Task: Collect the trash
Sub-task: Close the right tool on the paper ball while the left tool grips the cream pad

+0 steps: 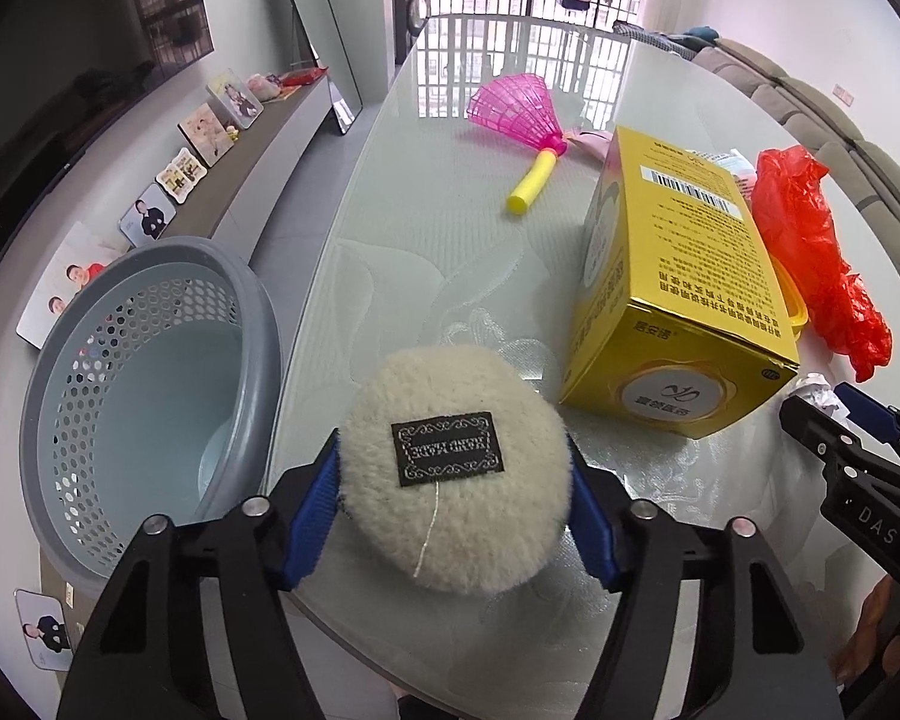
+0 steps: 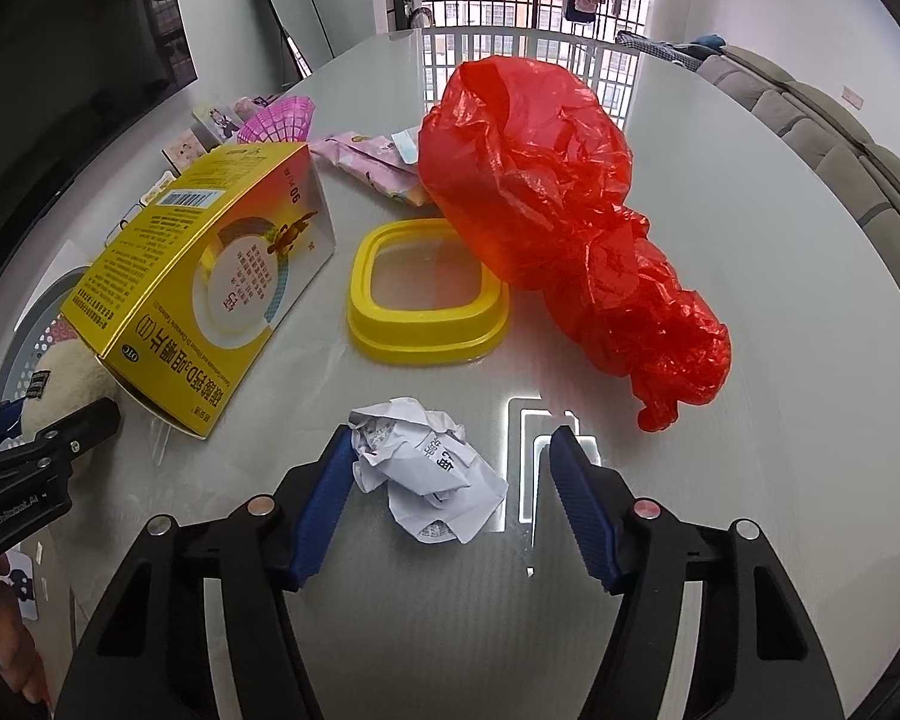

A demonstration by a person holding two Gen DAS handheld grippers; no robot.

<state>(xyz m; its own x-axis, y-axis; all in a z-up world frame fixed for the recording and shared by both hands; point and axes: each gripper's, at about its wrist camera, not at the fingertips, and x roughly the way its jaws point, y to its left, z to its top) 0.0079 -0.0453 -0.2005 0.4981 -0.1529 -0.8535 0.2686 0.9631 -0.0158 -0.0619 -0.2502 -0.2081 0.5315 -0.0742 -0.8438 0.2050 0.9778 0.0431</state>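
A round cream fluffy puff [image 1: 450, 384] with a black label lies at the table's near edge. My left gripper [image 1: 453, 480] is shut on it, a blue pad pressing on each side. A crumpled white paper ball [image 2: 426, 468] lies between the fingers of my right gripper [image 2: 453, 468]. Its left pad touches the paper while the right pad stands apart, so it is open. A grey perforated basket [image 1: 48, 372] sits below the table edge, left of the puff.
On the glass table [image 2: 720, 180] lie a yellow box [image 2: 210, 276], a yellow square ring [image 2: 426, 342], a red plastic bag [image 2: 558, 228], a pink wrapper [image 2: 372, 165] and a pink shuttlecock toy [image 1: 510, 102]. A sofa runs along the right.
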